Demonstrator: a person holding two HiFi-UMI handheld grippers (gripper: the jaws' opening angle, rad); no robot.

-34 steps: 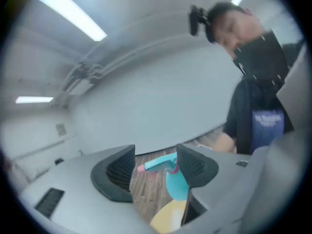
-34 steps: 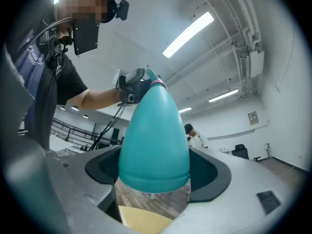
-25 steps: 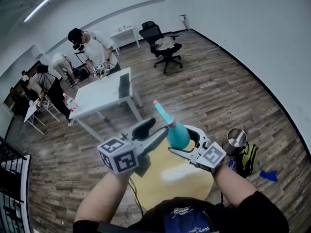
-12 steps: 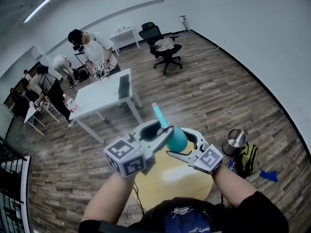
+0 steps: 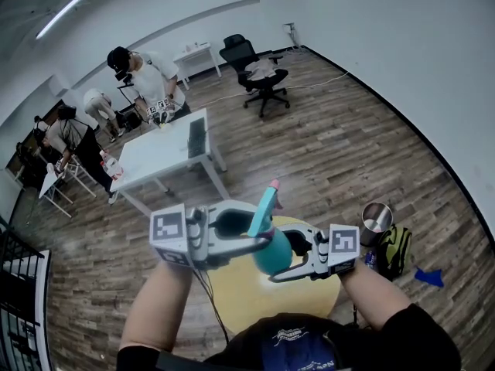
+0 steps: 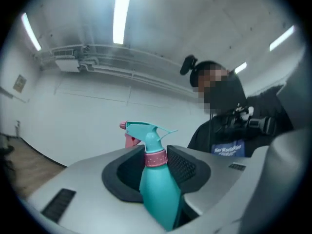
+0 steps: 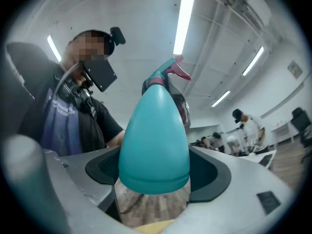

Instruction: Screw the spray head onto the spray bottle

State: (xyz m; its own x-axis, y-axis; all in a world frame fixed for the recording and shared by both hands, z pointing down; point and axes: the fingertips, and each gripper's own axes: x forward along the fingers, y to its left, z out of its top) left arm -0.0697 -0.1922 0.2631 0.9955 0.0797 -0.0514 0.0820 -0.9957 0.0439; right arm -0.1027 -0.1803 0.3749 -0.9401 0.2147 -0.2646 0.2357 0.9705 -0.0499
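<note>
A teal spray bottle (image 5: 272, 258) with a pink collar hangs above the round yellow table (image 5: 255, 304), tilted a little to the right. Its teal spray head (image 5: 264, 205) with a pink nozzle tip sits on the neck. From the left, my left gripper (image 5: 261, 235) reaches in level. Its jaws have just been closing and now clamp the pink collar (image 6: 156, 157) under the spray head (image 6: 145, 128). From the right, my right gripper (image 5: 283, 263) is shut on the bottle's body (image 7: 154, 140), whose base faces the right gripper view.
A steel cup (image 5: 376, 219) and a green-black bag (image 5: 394, 250) sit on the floor at the right. A white table (image 5: 166, 151) stands behind, with people working near it. An office chair (image 5: 255, 69) stands at the back.
The left jaws, open beside the bottle a second ago, have closed round its neck. Both grippers rolled and dropped lower in the picture. The bottle swung from leaning left to leaning slightly right.
</note>
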